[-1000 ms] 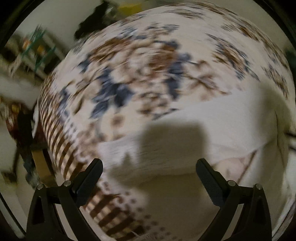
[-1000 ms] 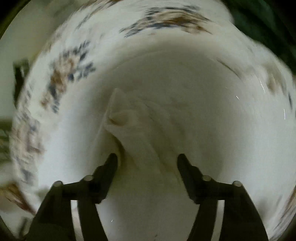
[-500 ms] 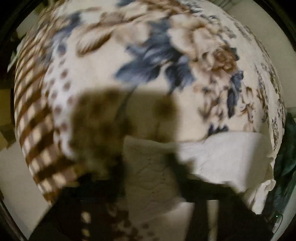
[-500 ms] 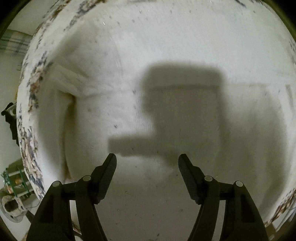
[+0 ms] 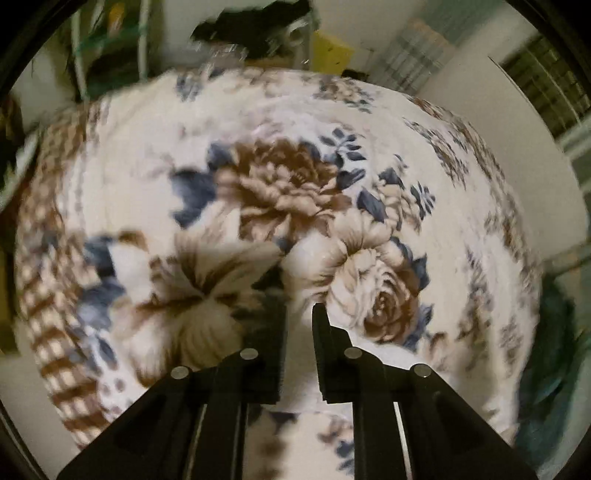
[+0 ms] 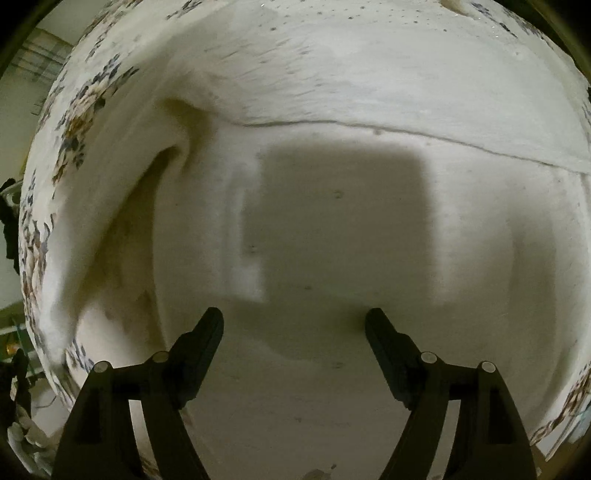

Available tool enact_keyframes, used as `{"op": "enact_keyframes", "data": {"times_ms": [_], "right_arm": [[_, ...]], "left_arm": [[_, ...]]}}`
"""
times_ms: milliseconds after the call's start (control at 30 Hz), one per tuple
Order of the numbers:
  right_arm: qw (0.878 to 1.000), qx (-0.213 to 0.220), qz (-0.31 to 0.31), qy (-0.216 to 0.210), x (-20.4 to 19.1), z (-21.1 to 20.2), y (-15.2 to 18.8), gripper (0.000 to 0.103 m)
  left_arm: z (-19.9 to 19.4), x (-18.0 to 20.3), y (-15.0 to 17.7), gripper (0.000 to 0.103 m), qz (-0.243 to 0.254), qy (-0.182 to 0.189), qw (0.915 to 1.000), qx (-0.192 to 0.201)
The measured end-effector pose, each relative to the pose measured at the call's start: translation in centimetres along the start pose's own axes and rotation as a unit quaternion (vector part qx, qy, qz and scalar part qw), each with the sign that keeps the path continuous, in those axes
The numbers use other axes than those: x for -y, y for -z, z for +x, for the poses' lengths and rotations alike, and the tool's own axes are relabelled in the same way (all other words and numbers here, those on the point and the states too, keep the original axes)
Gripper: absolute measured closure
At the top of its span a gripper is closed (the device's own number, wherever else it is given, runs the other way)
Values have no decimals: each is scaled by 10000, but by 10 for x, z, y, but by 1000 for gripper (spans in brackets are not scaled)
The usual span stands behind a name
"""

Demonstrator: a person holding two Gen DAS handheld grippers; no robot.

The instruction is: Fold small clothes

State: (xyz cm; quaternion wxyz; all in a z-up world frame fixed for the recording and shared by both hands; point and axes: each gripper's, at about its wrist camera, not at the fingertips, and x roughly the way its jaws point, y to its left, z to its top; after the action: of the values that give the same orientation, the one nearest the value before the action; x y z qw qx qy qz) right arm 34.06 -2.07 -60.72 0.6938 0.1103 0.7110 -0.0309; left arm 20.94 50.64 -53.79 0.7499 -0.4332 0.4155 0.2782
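Observation:
A white knit garment [image 6: 332, 229] lies spread on the floral blanket and fills the right wrist view, with a fold edge across its upper part and a rumpled fold at the left. My right gripper [image 6: 294, 325] is open just above the garment and holds nothing. In the left wrist view my left gripper [image 5: 299, 314] has its jaws nearly closed with a narrow gap between them, above the floral blanket [image 5: 280, 206]. A pale patch shows between and under its fingers; I cannot tell if cloth is pinched there.
The floral blanket [image 6: 74, 110] covers a bed. Past its far edge stand a green rack [image 5: 110, 48], dark clothing [image 5: 258, 22] and a yellow object [image 5: 328, 51]. A dark green item [image 5: 554, 350] lies at the blanket's right edge.
My left gripper's jaws have gone from wide open to nearly closed, and its view has swung off the white garment. My right gripper has stayed open and moved closer over the garment.

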Motion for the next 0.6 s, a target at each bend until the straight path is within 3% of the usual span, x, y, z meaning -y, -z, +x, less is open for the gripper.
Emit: {"op": "enact_keyframes", "data": {"times_ms": [67,100,133,267,400,533,567,600], "right_arm": [[10000,62,63,-32,-1,-4,1,22],[9999,94,78,-36,-1,-7,1,22],[9998,142,97,-20,1,-10,1,22],[9994,212,286,-25,17,-20,-1,17],[9982,334,460,172,43,-30,-8,17],[9940,528,678,677,73,-40,-22,17],[9928,564,745,750,85,-43,-24,17],[9918,593,823,777,95,-46,-27,16]], "left_arm": [[-4,-15,8,68,-455,260,9984,-190],[-7,-18,15,43,-612,354,9972,-234],[-9,-21,25,35,-796,477,9953,-263],[7,-28,72,35,-1520,876,9815,-770],[45,-20,90,35,-2080,1176,9664,-943],[67,4,75,37,-1944,916,9748,-596],[66,13,69,41,-1803,820,9794,-397],[65,19,65,72,-1655,800,9827,-244]]}}
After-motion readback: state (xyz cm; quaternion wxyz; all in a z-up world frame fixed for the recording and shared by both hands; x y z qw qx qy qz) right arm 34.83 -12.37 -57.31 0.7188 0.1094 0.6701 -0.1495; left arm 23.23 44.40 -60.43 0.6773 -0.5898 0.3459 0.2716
